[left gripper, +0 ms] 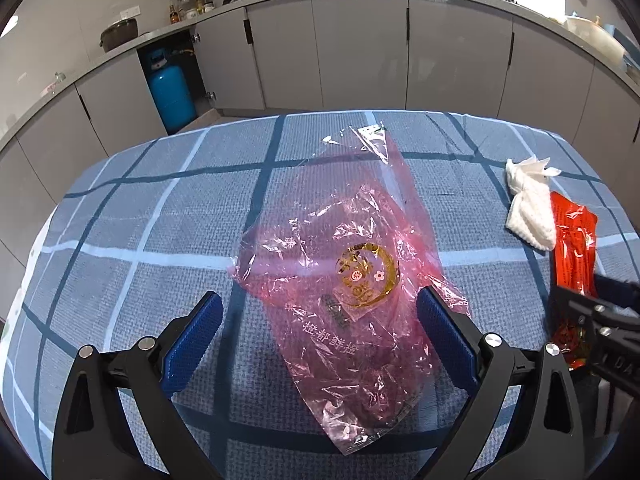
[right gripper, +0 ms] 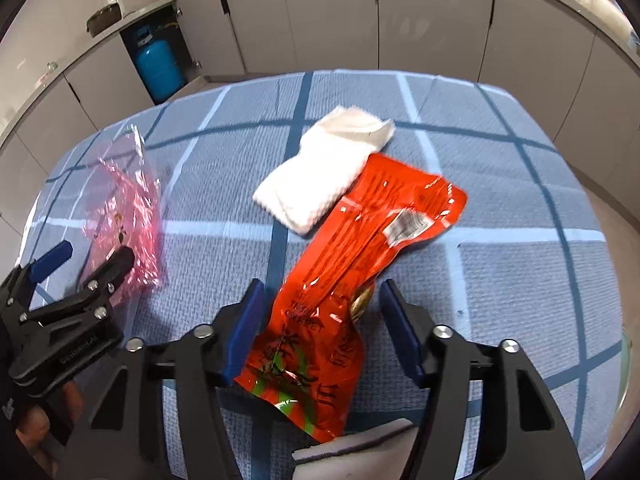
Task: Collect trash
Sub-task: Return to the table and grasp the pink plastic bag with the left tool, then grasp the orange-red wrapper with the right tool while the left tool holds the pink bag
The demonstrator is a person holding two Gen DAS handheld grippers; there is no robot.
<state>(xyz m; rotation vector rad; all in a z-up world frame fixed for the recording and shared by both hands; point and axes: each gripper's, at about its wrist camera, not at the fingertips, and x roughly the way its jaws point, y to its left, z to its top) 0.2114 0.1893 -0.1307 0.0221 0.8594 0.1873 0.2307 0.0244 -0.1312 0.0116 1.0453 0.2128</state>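
Observation:
A crumpled pink clear plastic bag point(left gripper: 344, 280) with a gold round logo lies on the blue checked tablecloth point(left gripper: 160, 220). My left gripper point(left gripper: 320, 312) is open, its blue pads on either side of the bag's near part. A red foil snack wrapper point(right gripper: 360, 256) lies in front of my right gripper point(right gripper: 322, 316), which is open with its pads astride the wrapper's lower part. A white crumpled paper towel point(right gripper: 324, 176) lies just beyond the wrapper, touching it. The wrapper point(left gripper: 572, 240) and towel point(left gripper: 528, 204) also show at the right of the left wrist view.
The table's far edge faces grey kitchen cabinets point(left gripper: 360, 48) with a blue gas cylinder point(left gripper: 170, 92) in an open bay. The left gripper's body point(right gripper: 68, 312) shows at the left of the right wrist view, beside the pink bag point(right gripper: 128, 216). A white and grey object point(right gripper: 360, 448) lies at the near edge.

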